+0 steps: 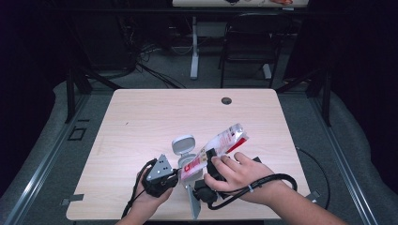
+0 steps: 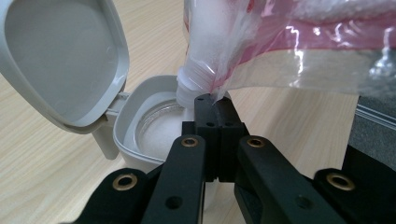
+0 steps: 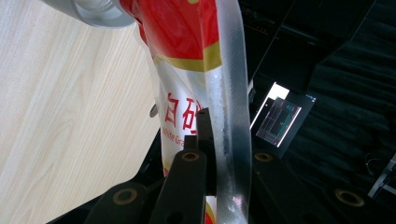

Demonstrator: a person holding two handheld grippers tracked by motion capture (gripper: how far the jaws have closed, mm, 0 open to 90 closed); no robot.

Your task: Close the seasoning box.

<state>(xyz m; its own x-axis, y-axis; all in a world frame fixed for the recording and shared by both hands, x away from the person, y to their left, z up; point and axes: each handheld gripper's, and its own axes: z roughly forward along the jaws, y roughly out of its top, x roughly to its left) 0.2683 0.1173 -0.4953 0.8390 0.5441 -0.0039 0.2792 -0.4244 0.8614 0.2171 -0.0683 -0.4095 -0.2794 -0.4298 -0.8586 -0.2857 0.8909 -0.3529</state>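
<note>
My right gripper clamps the sugar bag, tilted spout-down over the open grey container on the table, while my left gripper, jaws together, pinches the bag's corner beside the spout.

High view overhead, tong cameras close, sharing sugar bag
</note>
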